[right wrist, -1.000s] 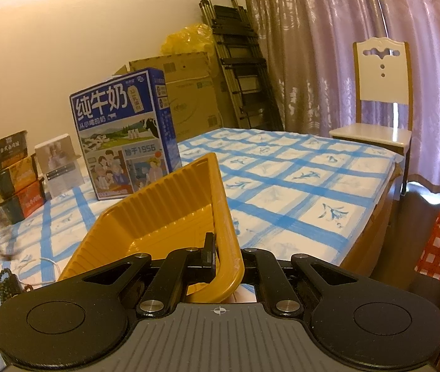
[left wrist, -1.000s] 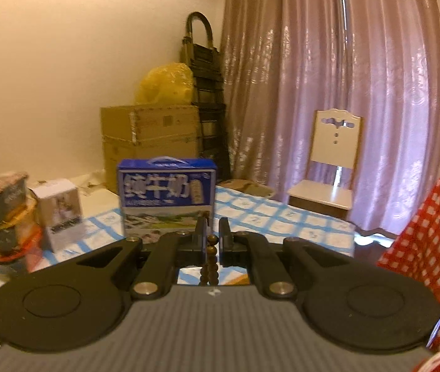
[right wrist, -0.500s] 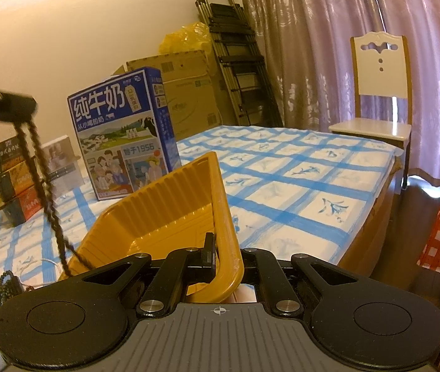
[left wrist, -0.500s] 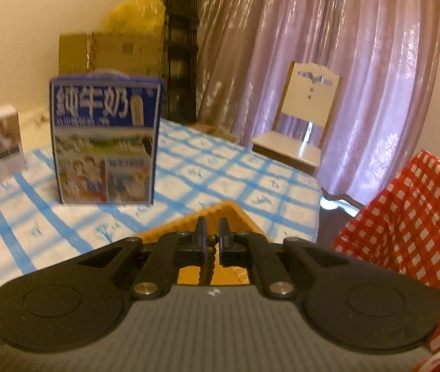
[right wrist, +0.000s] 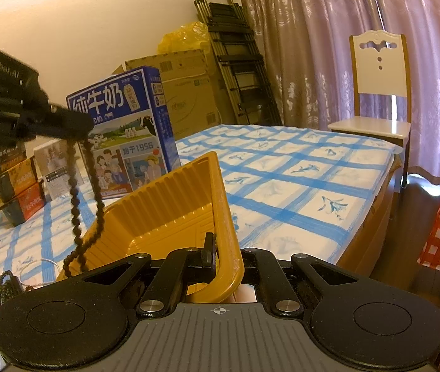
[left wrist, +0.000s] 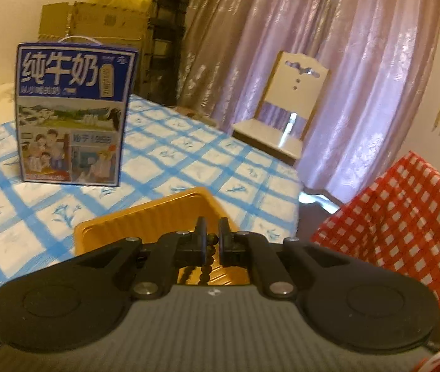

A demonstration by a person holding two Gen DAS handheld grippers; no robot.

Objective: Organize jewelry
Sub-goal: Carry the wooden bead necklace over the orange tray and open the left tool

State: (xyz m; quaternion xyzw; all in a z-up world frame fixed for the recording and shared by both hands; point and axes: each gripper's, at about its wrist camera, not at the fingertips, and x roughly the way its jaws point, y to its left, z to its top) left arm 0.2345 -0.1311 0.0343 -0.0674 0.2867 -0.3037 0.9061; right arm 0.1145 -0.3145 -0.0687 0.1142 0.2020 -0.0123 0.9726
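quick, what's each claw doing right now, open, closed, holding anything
Left claw: closed on the dark bead necklace, which hangs down over the yellow tray.
Right claw: closed on the yellow tray's rim, holding it tilted.

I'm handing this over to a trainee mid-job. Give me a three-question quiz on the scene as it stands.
1. True or false: the right tool is clamped on the yellow tray's rim.
2. What hangs from the left tool?
A) dark bead necklace
B) white cord
C) nothing
3. Fill in: a second bead strand lies on the ____ beside the tray.

Key: 1 true; 2 A; 3 tablecloth.
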